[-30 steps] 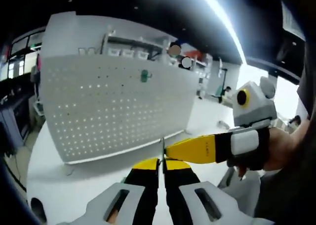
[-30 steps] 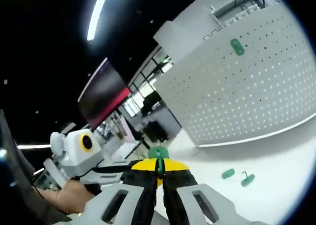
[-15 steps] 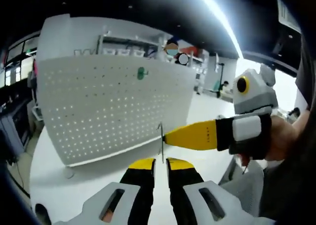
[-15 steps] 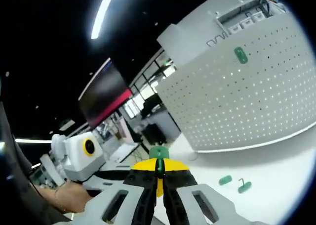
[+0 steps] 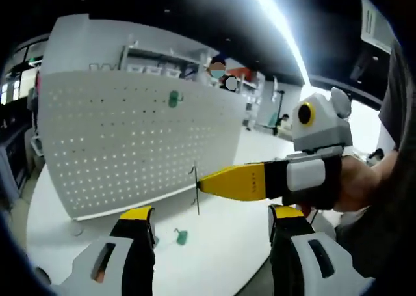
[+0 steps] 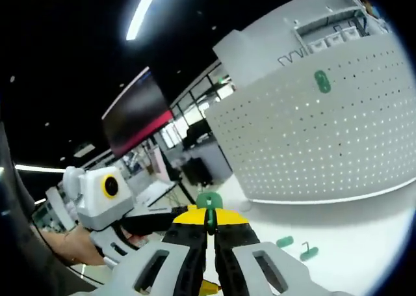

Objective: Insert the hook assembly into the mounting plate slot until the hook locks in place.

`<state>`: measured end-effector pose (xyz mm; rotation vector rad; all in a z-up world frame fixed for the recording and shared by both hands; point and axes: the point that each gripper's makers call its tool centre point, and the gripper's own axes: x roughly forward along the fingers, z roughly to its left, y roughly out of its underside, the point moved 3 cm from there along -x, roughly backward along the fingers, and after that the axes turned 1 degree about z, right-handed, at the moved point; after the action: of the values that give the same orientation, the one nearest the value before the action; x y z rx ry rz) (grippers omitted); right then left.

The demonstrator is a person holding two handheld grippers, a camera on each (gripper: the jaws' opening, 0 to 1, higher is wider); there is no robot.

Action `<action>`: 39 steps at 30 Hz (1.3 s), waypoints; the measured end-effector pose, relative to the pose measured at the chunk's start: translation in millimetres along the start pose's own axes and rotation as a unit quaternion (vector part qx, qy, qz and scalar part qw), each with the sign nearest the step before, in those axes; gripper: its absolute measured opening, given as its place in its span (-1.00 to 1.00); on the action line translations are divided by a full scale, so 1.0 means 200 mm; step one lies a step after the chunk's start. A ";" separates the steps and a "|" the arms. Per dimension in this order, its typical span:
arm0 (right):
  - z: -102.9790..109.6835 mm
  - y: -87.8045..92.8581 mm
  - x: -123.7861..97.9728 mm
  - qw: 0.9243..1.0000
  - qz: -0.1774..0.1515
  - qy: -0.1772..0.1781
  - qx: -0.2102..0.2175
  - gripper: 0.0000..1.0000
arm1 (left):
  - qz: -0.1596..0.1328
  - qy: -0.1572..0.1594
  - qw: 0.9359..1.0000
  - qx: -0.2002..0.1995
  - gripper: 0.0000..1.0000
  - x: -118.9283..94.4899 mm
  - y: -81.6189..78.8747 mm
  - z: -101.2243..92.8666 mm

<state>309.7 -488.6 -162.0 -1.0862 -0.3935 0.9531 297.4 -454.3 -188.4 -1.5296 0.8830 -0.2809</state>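
The white pegboard mounting plate [image 5: 123, 146] [image 6: 312, 140] stands upright on the white table, with one green hook base [image 5: 173, 99] [image 6: 322, 81] fixed high on it. My right gripper [image 5: 200, 185] [image 6: 208, 219] is shut on a hook assembly [image 5: 197, 195] [image 6: 208, 201], in the air short of the plate. In the left gripper view it shows as a thin metal wire, in the right gripper view as a green cap. My left gripper [image 5: 211, 224] is open wide just below the hook, with nothing between its jaws.
A loose green piece [image 5: 181, 236] lies on the table [image 5: 221, 257] in front of the plate. In the right gripper view two green pieces [image 6: 284, 242] [image 6: 309, 252] lie there, one with a wire hook. A hand [image 5: 357, 185] holds the right gripper.
My left gripper has opened wide and let go of the hook. The right gripper keeps hold of it. Both cameras have shifted a little.
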 end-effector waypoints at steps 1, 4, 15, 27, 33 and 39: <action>0.00 0.00 0.00 1.000 0.001 -0.001 0.000 -1.00 | -0.001 0.002 1.000 -0.006 0.58 0.00 0.00 0.00; -0.01 0.00 0.00 1.000 0.004 0.003 -0.009 -1.00 | -0.002 0.006 0.999 -0.033 0.69 0.00 0.02 0.01; -0.05 -0.01 0.00 0.998 0.010 0.023 -0.056 -1.00 | -0.012 -0.003 0.999 -0.047 0.86 -0.01 0.02 0.02; -0.18 -0.07 0.01 0.993 0.001 0.069 -0.092 -1.00 | -0.029 -0.006 0.997 -0.075 1.00 -0.02 -0.01 0.04; -0.27 -0.15 0.01 0.990 -0.015 0.095 -0.106 -1.00 | -0.030 -0.001 0.997 -0.072 1.00 -0.01 -0.02 0.01; -0.39 -0.27 0.01 0.986 -0.040 0.126 -0.103 -1.00 | -0.034 -0.017 0.998 -0.056 1.00 -0.01 -0.02 0.03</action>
<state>390.6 -538.4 -149.9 -1.3527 -0.3304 0.7037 300.3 -448.4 -185.7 -1.6664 0.8320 -0.2563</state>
